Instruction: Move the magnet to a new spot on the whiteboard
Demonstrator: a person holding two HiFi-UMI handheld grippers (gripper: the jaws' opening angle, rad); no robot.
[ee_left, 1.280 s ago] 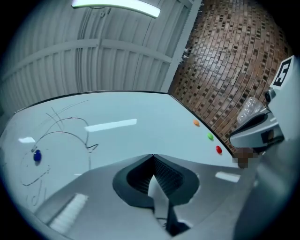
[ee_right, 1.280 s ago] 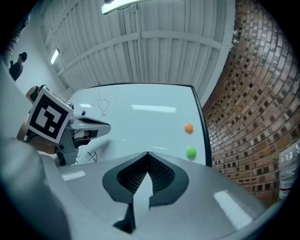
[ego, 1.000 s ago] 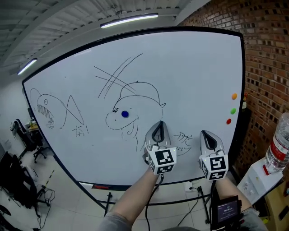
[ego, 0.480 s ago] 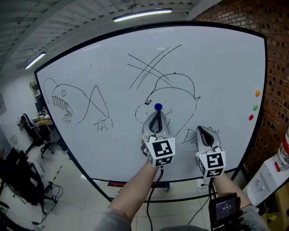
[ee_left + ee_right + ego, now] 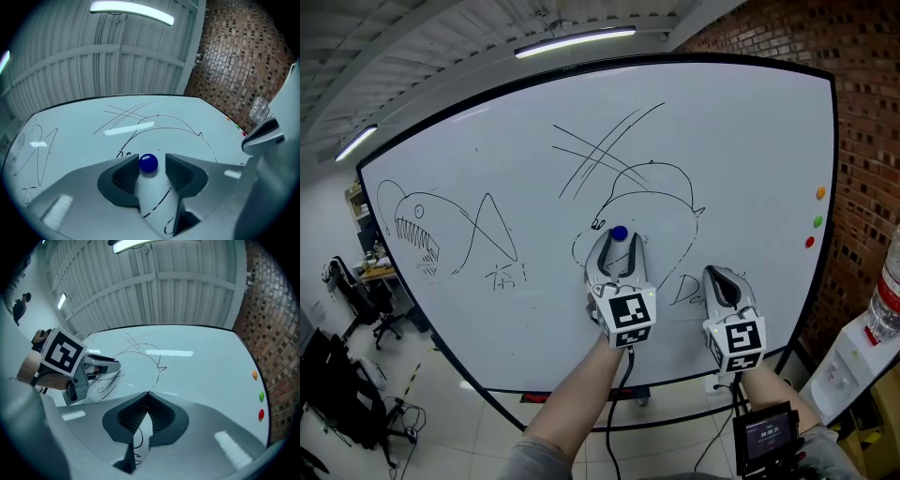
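Observation:
A round blue magnet sticks to the whiteboard inside a drawn fish-like sketch. My left gripper points up at the board. Its jaws have just been opening and now stand apart with the blue magnet between the tips, a thin gap showing beside it. In the left gripper view the left gripper frames the magnet closely. My right gripper hovers lower right of it, close to the board. In its own view the right gripper has its pads together with nothing in them.
Orange, green and red magnets sit near the board's right edge. A brick wall rises at the right, with a water bottle below it. Office chairs stand at the far left.
The left gripper rose toward the blue magnet with shut jaws, then the jaws opened on either side of it. The right gripper moved along beside it and stayed shut.

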